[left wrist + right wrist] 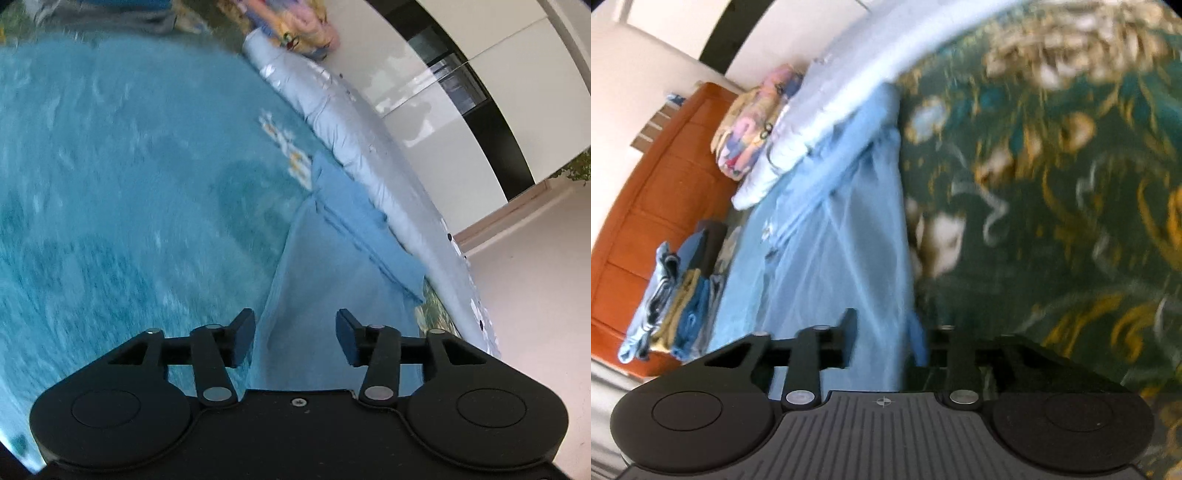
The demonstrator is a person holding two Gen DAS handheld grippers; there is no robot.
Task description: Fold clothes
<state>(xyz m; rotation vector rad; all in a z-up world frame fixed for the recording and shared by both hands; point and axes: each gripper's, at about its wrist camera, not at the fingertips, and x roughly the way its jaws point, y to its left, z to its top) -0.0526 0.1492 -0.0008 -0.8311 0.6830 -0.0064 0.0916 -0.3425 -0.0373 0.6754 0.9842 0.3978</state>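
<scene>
Lying rumpled, the light blue garment (332, 266) runs between both grippers' parted jaws.

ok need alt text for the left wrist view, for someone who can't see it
The left gripper stands open above a light blue garment whose cloth runs between its fingers, untouched by either pad. The garment lies on a fuzzy teal blanket, with a pale blue quilt rolled along the bed's edge beyond it and white cabinets behind.
</scene>
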